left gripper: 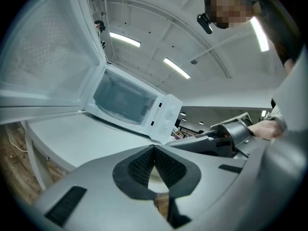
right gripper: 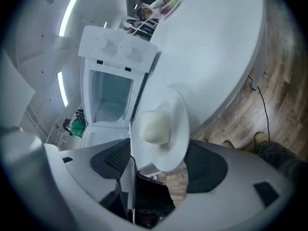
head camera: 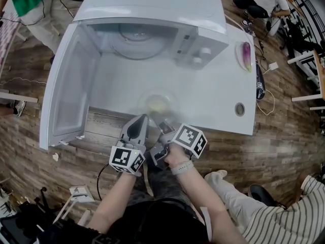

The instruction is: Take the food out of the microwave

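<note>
The white microwave (head camera: 152,24) stands on the white table (head camera: 218,95) with its door (head camera: 66,85) swung wide to the left; its chamber holds only the glass turntable (head camera: 134,39). A white plate (head camera: 158,101) with a pale lump of food (head camera: 157,105) rests on the table near the front edge. In the right gripper view the plate (right gripper: 177,141) and food (right gripper: 155,126) sit between the wide-apart jaws of my right gripper (right gripper: 159,163), open, pads off the rim. My left gripper (left gripper: 154,150) is beside it, left of the plate, its pads meeting at the tips.
A second plate with a purple vegetable (head camera: 245,55) lies at the table's right end, near a round hole (head camera: 239,109). People stand or sit around the table on the wooden floor, and cables trail there.
</note>
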